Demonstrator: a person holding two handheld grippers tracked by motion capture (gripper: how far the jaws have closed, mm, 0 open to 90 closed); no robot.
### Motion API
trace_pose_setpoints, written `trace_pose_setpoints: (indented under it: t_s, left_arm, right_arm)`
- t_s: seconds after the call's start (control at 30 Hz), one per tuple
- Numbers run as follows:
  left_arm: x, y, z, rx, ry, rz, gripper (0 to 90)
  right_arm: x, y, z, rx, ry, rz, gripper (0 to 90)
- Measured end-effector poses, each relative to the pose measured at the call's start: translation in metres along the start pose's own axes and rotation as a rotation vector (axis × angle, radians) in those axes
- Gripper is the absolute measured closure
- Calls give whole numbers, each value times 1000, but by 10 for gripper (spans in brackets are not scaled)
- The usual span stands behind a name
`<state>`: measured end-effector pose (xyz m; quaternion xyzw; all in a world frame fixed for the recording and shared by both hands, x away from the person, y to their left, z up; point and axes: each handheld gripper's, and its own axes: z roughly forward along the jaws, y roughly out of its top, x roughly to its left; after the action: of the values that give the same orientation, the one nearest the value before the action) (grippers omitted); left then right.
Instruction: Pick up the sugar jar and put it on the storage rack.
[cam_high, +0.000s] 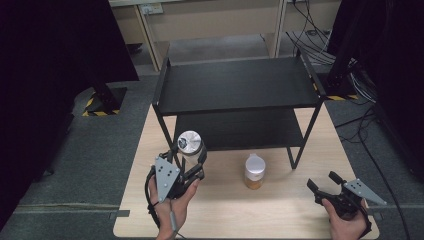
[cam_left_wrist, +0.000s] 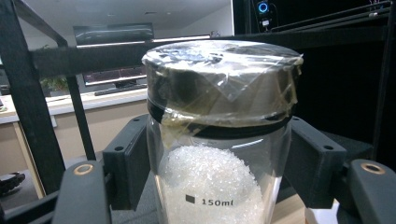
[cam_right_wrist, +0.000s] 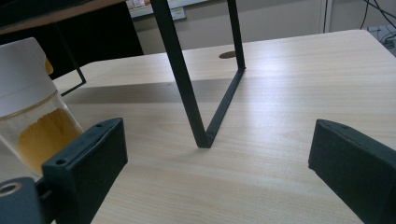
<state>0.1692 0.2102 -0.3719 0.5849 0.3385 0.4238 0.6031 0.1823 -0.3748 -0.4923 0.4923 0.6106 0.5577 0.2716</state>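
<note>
My left gripper is shut on a clear glass jar with a dark, plastic-wrapped lid, holding it upright above the table near the shelf's front left leg. In the left gripper view the jar sits between both jaws, marked 150ml and holding white granules. A second jar with a white lid and yellow-orange contents stands on the table's middle; it shows at the left edge of the right gripper view. My right gripper rests open at the table's right front, its jaws wide apart over bare wood.
A black two-tier metal shelf stands on the far half of the light wooden table; its front right leg rises just ahead of my right gripper. Cables lie on the floor at the right.
</note>
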Motion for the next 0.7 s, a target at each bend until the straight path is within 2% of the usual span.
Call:
trace_pose_setpoints:
  t_s: [0.7]
  left_arm:
    - [9,35,10,-5,25,-15,310]
  right_arm:
    - [-1,1,1,6,1,5,46]
